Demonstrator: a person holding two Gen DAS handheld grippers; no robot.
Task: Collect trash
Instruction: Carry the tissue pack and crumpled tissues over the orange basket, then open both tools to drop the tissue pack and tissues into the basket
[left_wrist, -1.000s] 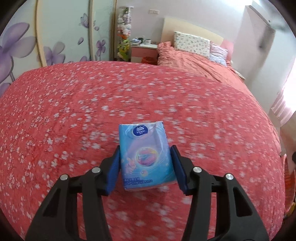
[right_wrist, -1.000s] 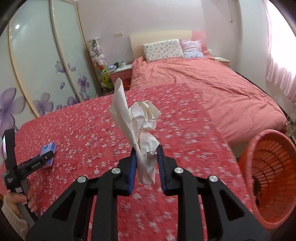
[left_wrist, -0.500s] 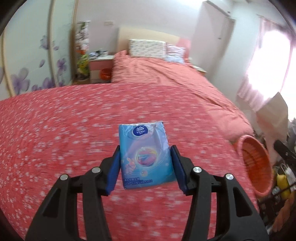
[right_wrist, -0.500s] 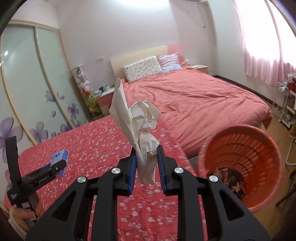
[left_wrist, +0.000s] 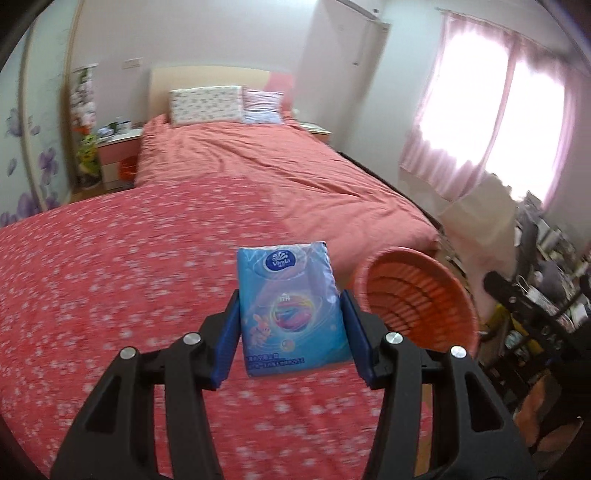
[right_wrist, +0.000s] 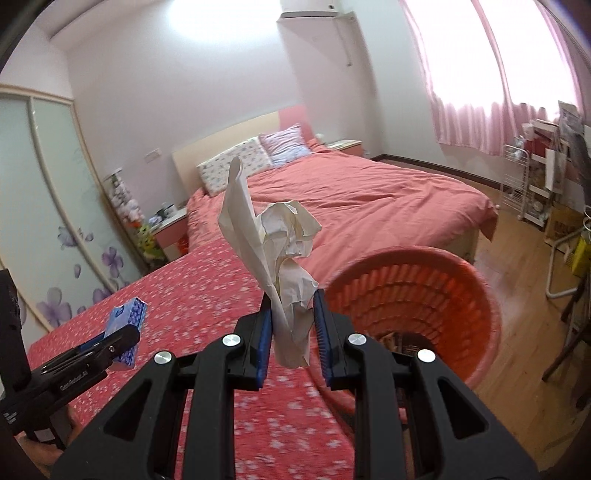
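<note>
I have the left gripper clamped on a blue tissue pack, its blue pads pressing both long sides; the pack stands upright between them, logo end up, held above the flowered red bedspread. From this camera the orange basket sits at about 3 o'clock of the pack, just past the bedspread's edge. The right gripper is closed on a crumpled white tissue — the wad sticks up from the pads toward 12 o'clock, with one flat strip rising highest. In the right view the basket lies at roughly 3 o'clock of the tissue, near it, dark scraps visible in its bottom. The left gripper with its pack shows at 9 o'clock — well apart from the basket.
</note>
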